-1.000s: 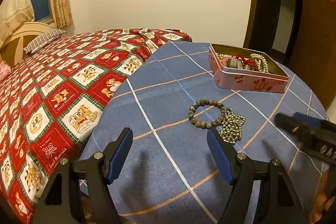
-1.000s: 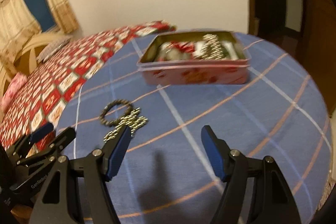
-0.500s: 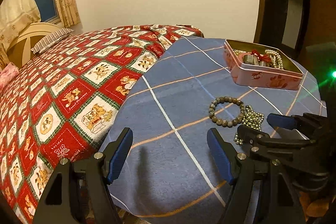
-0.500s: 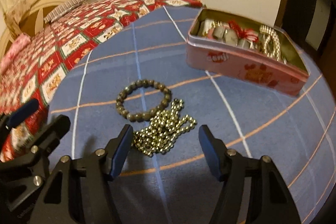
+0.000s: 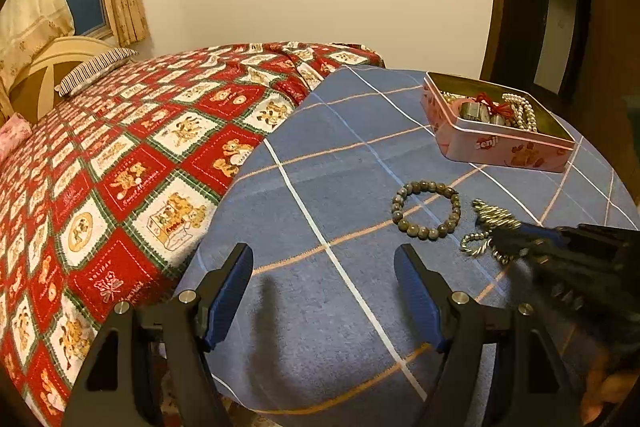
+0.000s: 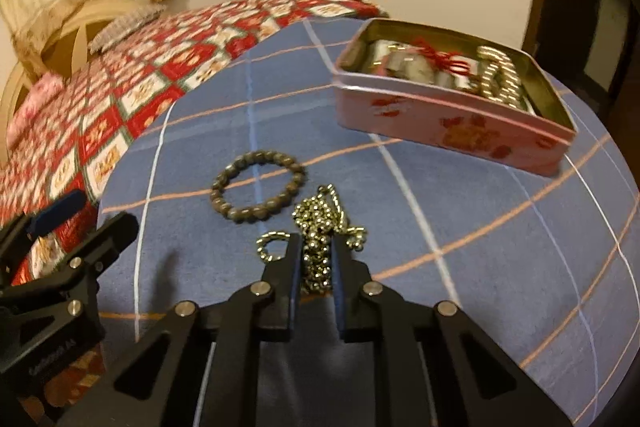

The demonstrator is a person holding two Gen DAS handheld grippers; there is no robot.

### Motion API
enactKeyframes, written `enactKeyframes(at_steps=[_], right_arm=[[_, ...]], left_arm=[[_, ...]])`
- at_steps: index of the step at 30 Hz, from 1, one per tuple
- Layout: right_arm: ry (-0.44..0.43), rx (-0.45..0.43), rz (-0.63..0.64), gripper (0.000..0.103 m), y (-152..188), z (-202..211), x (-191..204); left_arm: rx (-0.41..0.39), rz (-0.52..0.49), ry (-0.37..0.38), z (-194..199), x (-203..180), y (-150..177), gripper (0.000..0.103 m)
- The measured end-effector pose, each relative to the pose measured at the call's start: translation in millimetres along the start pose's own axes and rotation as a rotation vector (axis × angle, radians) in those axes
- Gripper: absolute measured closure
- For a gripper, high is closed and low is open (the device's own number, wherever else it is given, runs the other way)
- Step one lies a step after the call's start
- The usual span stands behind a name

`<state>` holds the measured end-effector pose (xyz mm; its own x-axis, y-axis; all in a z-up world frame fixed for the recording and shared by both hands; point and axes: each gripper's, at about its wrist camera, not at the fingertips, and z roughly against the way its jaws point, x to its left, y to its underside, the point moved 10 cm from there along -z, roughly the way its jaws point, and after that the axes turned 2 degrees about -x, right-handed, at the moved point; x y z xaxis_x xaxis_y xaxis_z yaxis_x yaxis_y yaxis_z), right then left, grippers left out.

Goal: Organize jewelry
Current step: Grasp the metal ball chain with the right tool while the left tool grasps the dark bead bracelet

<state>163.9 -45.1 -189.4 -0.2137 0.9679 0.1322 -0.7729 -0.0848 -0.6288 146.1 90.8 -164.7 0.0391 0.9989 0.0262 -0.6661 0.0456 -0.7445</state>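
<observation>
A heap of gold bead chain (image 6: 320, 223) lies on the blue checked table cloth (image 6: 460, 187). My right gripper (image 6: 316, 247) is shut on this chain; it also shows in the left wrist view (image 5: 500, 241), over the chain (image 5: 490, 215). A grey-brown bead bracelet (image 6: 258, 191) lies just left of the chain, also in the left wrist view (image 5: 426, 203). A pink tin (image 6: 448, 125) with pearls and red-tied pieces stands at the back right, also in the left wrist view (image 5: 504, 147). My left gripper (image 5: 324, 279) is open and empty above the cloth's near part.
A bed with a red patterned quilt (image 5: 120, 155) adjoins the table on the left. The round table edge (image 5: 320, 409) curves close in front. A dark doorway (image 5: 532, 7) is behind the tin.
My right gripper has moved forward onto the gold chain and closed its fingers on it. The left gripper has stayed open and shifted slightly.
</observation>
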Motion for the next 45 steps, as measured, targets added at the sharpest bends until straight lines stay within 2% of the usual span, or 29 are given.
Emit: enactKeyframes(at_steps=[3, 7, 11, 13, 17, 19, 21, 24, 27, 28, 29, 30, 31, 33, 35, 39, 45], right_arm=[[0.003, -0.027, -0.040, 0.089, -2.2, 9.8, -15.7], [0.008, -0.068, -0.076, 0.089, -5.1, 22.1, -32.3], [-0.039, -0.069, -0.118, 0.089, -3.7, 24.9, -39.3], [-0.017, -0.072, -0.128, 0.089, -3.1, 26.6, -46.4], [-0.007, -0.067, -0.149, 0.089, -2.4, 25.6, -52.8], [-0.009, -0.066, -0.154, 0.089, -2.4, 24.6, -53.8], [-0.006, -0.061, -0.149, 0.089, -0.8, 23.3, -55.0], [0.004, -0.051, -0.145, 0.089, 1.4, 20.9, -58.5], [-0.007, -0.039, -0.158, 0.089, 2.3, 18.6, -63.3], [-0.012, -0.035, -0.169, 0.088, 2.5, 18.4, -66.4], [-0.015, -0.035, -0.178, 0.085, 2.3, 18.7, -68.9], [-0.017, -0.039, -0.186, 0.084, 2.0, 19.6, -71.4], [-0.013, -0.042, -0.190, 0.082, 2.2, 21.1, -74.9], [-0.001, -0.044, -0.202, 0.056, 3.6, 24.8, -81.7], [0.001, -0.056, -0.218, 0.046, 4.0, 28.5, -86.1], [-0.007, -0.059, -0.228, 0.046, 2.7, 31.9, -86.1], [0.039, 0.007, -0.075, 0.046, -1.2, 3.3, -55.7]], left_arm=[[0.008, 0.012, 0.030, -2.7, -2.6, 0.0, 0.030], [0.029, 0.012, 0.114, -7.8, -19.9, -2.0, 0.030], [0.055, -0.014, 0.190, -18.1, -46.9, -11.3, 0.030], [0.064, -0.026, 0.221, -24.6, -59.7, -16.9, 0.030], [0.130, -0.027, 0.266, -46.8, -81.4, -22.0, 0.030], [0.157, -0.032, 0.265, -57.5, -89.0, -22.7, 0.030], [0.196, -0.057, 0.231, -69.6, -92.7, -20.8, 0.030], [0.192, -0.072, 0.180, -75.3, -90.6, -22.3, 0.030], [0.180, -0.044, 0.174, -74.2, -84.8, -22.8, 0.048], [0.176, -0.032, 0.183, -73.0, -82.9, -22.7, 0.058], [0.175, -0.023, 0.195, -72.1, -81.9, -22.6, 0.077], [0.176, -0.019, 0.204, -71.9, -81.2, -22.7, 0.085], [0.177, -0.015, 0.215, -71.3, -81.1, -22.4, 0.087], [0.173, -0.013, 0.243, -68.3, -82.8, -20.8, 0.087], [0.169, -0.005, 0.259, -64.2, -84.3, -18.0, 0.087], [0.140, 0.020, 0.302, -52.5, -86.9, -13.0, 0.087], [0.078, 0.042, 0.322, -27.6, -82.0, -17.9, 0.087]])
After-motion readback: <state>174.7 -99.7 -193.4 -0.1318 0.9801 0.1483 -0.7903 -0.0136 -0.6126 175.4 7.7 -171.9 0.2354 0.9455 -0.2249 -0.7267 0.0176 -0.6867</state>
